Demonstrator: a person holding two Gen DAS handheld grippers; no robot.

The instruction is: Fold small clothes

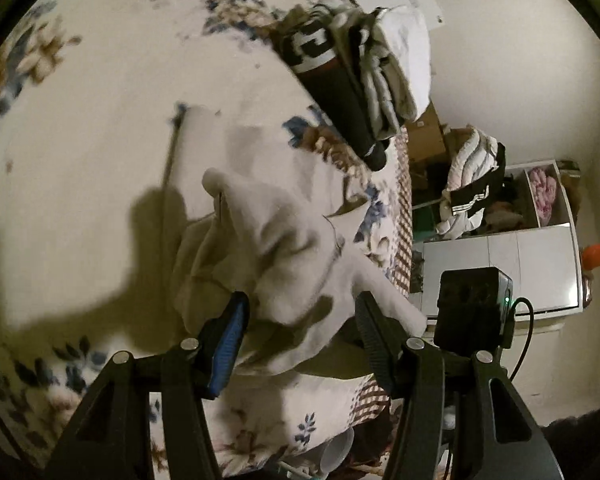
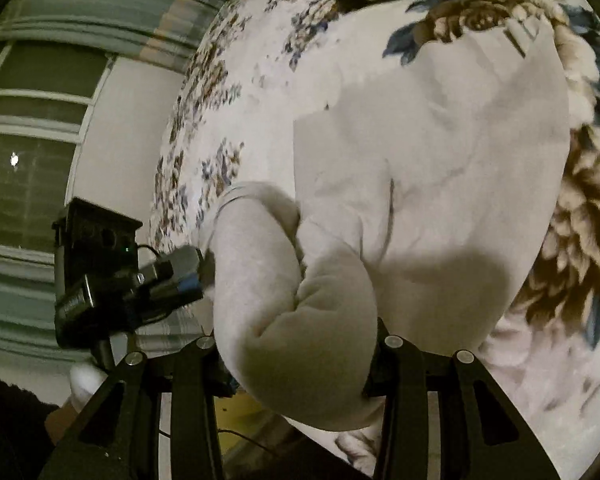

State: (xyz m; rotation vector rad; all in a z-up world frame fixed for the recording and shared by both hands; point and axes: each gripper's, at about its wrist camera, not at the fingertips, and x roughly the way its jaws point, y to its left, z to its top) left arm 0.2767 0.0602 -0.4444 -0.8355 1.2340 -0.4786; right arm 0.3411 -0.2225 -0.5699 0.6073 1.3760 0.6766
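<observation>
White sweatshirt (image 1: 284, 240) lay rumpled on the floral bedspread (image 1: 80, 120) near the bed's edge, body spread flat in the right wrist view (image 2: 440, 168), sleeve bunched toward the camera. Left gripper (image 1: 300, 320) had its jaws wide apart, blue-padded finger (image 1: 230, 340) on one side and black finger on the other, crumpled fabric lying between them; no clamp visible, cloth loose in the gap. Right gripper (image 2: 300, 360) also spread wide, thick sleeve roll filling the space between its fingers, fingertips hidden by cloth, so grip contact could not be told. In the right wrist view the left gripper (image 2: 192, 272) sat at the sleeve cuff. Folded dark and striped clothes (image 1: 352, 80) were stacked at the bed's far edge, apart from the sweatshirt. White cabinet (image 1: 500, 272) stood beside the bed.
</observation>
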